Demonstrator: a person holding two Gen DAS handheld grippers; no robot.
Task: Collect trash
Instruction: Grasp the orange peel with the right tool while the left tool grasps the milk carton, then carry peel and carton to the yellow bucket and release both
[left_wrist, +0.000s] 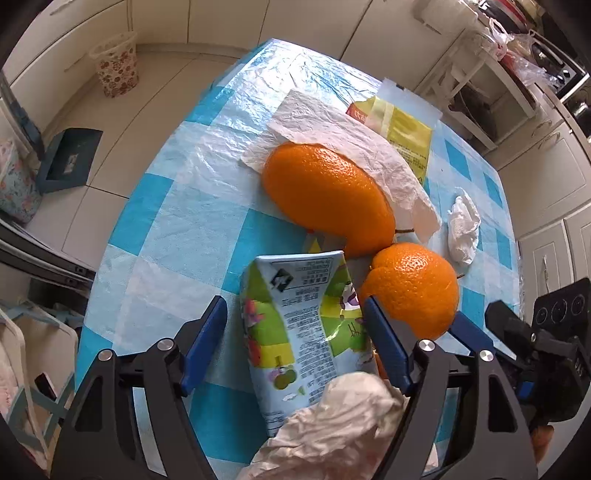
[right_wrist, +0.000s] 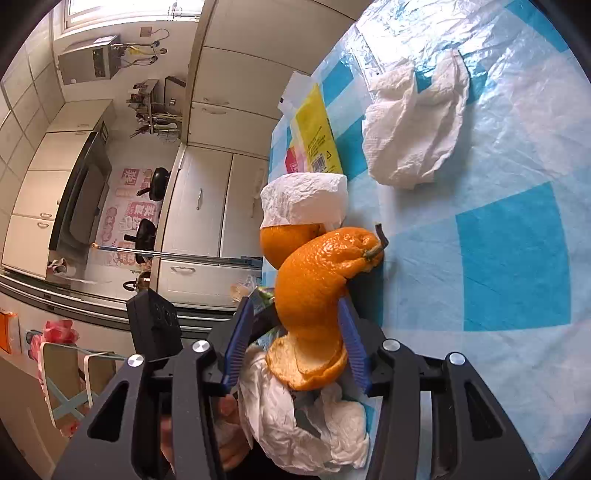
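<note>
The crushed green-and-blue printed drink carton (left_wrist: 306, 332) is lying on the blue-and-white checked plastic tablecloth (left_wrist: 192, 229), between the spread fingers of the left gripper (left_wrist: 295, 314). I am judging it empty: light, thin-walled card, already dented, so it should fold further under pressure instead of slipping. I am treating its flat printed faces as the hold point, across the narrow width near the middle, clear of the creased top edge.

I am seeing the blue finger pads (left_wrist: 207, 332) standing apart on either side of the carton; whether the right-hand pad is touching it, I cannot tell. A crumpled white tissue wad (left_wrist: 347, 424) is lying at the base of the fingers, soft and springy, partly covering the carton's near end.

The curled strip of orange peel (right_wrist: 317, 295) is sitting between the fingers of the right gripper (right_wrist: 295, 339), which are also spread; the far pad appears close to or against the peel. I am judging the peel to be light, leathery, pebbled outside and pithy inside, so it should grip well but may tear at the thin spiral.

Further trash is lying well apart on the cloth: a larger domed piece of orange peel (left_wrist: 328, 192) under a creased white paper sheet (left_wrist: 343, 140), a flat yellow plastic wrapper (left_wrist: 406, 136), and a small crumpled white tissue (left_wrist: 463, 229).
</note>
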